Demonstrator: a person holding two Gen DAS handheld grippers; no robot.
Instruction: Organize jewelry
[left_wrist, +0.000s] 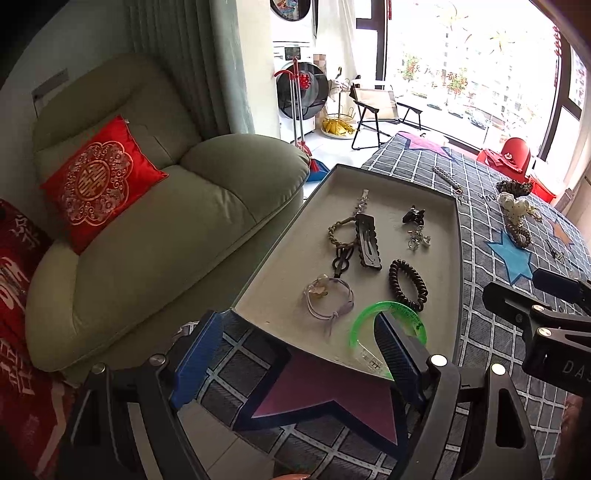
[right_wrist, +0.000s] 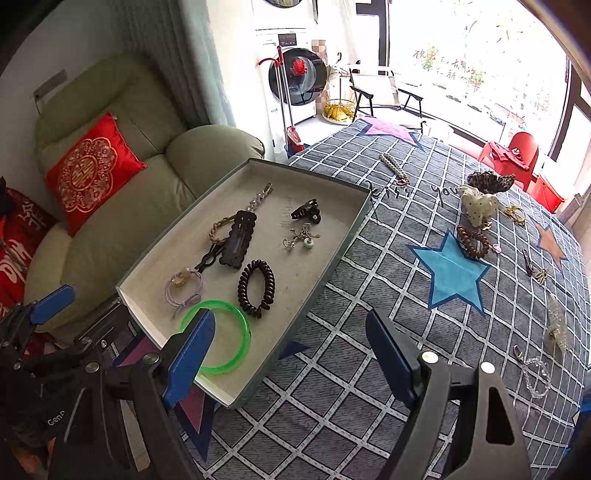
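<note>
A shallow grey tray (left_wrist: 448, 280) (right_wrist: 332, 254) lies on the checked cloth and holds a green bangle (left_wrist: 413, 321) (right_wrist: 236, 354), a dark spiral hair tie (left_wrist: 406, 284) (right_wrist: 256, 288), a lilac hair band (left_wrist: 328, 299), a scalloped black clip (left_wrist: 367, 240) (right_wrist: 238, 240), a braided bracelet, a small black claw clip (right_wrist: 306, 214) and a silver charm. My left gripper (left_wrist: 299, 354) is open and empty at the tray's near edge. My right gripper (right_wrist: 291, 354) is open and empty, over the tray's near right corner.
Loose pieces lie on the cloth to the right: a pearl strand (right_wrist: 393, 166), a leopard claw clip (right_wrist: 489, 181), a white bow (right_wrist: 478, 208), a brown spiral tie (right_wrist: 474, 242), gold rings (right_wrist: 515, 214), clear pieces (right_wrist: 557, 326). A green armchair (left_wrist: 147, 240) stands left.
</note>
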